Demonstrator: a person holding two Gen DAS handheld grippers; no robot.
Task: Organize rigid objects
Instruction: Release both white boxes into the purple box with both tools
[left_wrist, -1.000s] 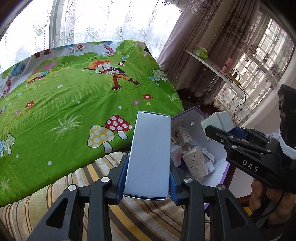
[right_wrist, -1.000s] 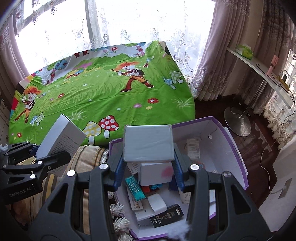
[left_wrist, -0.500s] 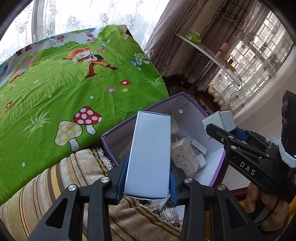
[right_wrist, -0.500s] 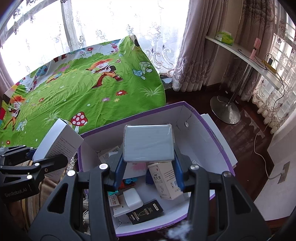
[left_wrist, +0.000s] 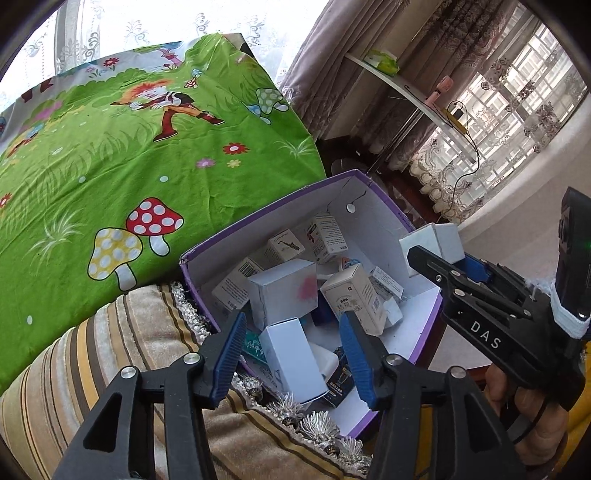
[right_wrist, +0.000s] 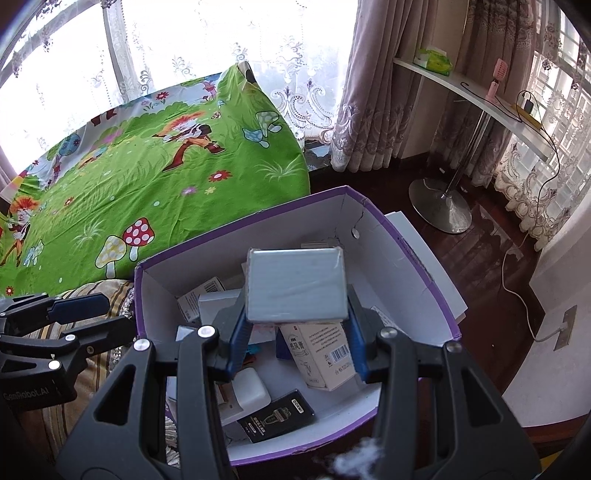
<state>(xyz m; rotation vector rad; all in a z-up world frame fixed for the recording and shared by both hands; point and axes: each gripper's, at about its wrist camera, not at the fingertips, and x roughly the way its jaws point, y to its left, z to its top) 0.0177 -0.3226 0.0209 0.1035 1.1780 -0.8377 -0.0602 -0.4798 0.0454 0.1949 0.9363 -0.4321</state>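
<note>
Over the purple box, left tongs are opening, dropping a white carton; right tongs clamp a grey box awaiting release at twelve o'clock.

Bright daylight pours through lace-curtained windows; heavy mauve drapes hang beside them; a bed under a green cartoon sheet fills the left; a curved white shelf on a chrome stand rises from the dark wooden floor.

Pale box released into carton
</note>
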